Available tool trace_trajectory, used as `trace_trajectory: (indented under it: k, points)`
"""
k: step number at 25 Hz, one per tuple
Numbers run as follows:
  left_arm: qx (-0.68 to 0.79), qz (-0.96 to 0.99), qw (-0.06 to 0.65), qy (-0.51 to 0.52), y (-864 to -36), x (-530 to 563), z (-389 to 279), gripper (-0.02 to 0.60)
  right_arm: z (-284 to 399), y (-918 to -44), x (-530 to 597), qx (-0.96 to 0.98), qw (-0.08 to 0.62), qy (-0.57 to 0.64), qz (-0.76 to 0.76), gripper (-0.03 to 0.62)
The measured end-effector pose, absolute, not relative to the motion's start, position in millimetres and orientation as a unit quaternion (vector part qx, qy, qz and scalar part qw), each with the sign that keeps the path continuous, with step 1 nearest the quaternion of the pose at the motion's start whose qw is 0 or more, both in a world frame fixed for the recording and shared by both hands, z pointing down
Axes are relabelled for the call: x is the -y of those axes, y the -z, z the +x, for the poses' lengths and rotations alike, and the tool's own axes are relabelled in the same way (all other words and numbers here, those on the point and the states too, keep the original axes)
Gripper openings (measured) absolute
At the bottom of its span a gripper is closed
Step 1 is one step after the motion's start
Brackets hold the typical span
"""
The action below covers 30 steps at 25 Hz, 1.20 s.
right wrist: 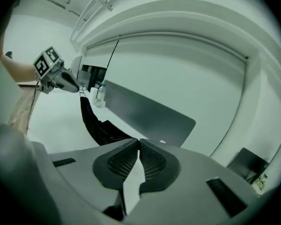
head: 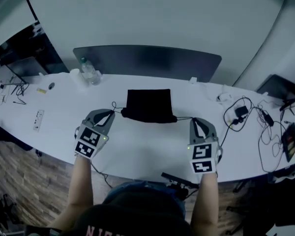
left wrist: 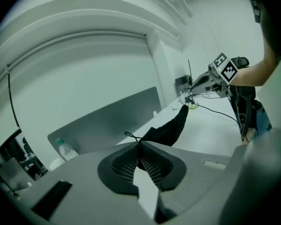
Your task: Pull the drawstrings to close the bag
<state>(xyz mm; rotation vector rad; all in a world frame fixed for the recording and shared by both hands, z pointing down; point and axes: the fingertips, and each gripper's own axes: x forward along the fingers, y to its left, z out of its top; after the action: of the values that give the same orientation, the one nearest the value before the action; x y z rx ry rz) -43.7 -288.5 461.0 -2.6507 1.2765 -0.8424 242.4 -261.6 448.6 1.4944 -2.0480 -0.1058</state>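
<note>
Left gripper (head: 111, 111) has its ribbed dark pads pressed together on a thin black drawstring (left wrist: 130, 136). Right gripper (head: 193, 119) likewise clamps the opposite cord (head: 185, 118). Between them, a soft black fabric bag (head: 148, 105) lies on the smooth white table (head: 137, 146).

Office, long white desk (head: 137, 141), monitors (head: 24, 50), cables (head: 268, 132)

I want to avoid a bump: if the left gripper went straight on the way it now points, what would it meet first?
Probably the black bag: the left gripper, shut on the drawstring, points at the bag's gathered left end. The depth is not clear.
</note>
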Motion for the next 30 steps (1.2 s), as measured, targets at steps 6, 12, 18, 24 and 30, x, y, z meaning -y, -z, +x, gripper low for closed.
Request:
trace_trajectory:
  k: [6, 12, 18, 24, 30]
  points:
    - [-0.477, -0.847, 0.107, 0.206, -405.0, 319.0, -49.4, 0.017, 245.7, -388.3, 290.1, 0.735, 0.217, 0.09, 0.636, 0.006]
    - [-0.483, -0.842, 0.137, 0.197, -375.5, 338.7, -52.7, 0.017, 257.1, -359.8, 307.6, 0.716, 0.203, 0.101, 0.66, 0.006]
    - [-0.501, -0.834, 0.146, 0.18, -352.8, 353.6, -65.8, 0.017, 267.3, -341.3, 317.9, 0.706, 0.196, 0.111, 0.672, 0.006]
    - [-0.523, -0.82, 0.161, 0.165, -325.9, 365.9, -76.6, 0.015, 278.8, -319.9, 326.2, 0.695, 0.184, 0.123, 0.684, 0.006]
    - [-0.543, -0.808, 0.173, 0.152, -302.9, 373.2, -89.0, 0.015, 285.1, -300.5, 331.4, 0.686, 0.174, 0.138, 0.692, 0.006]
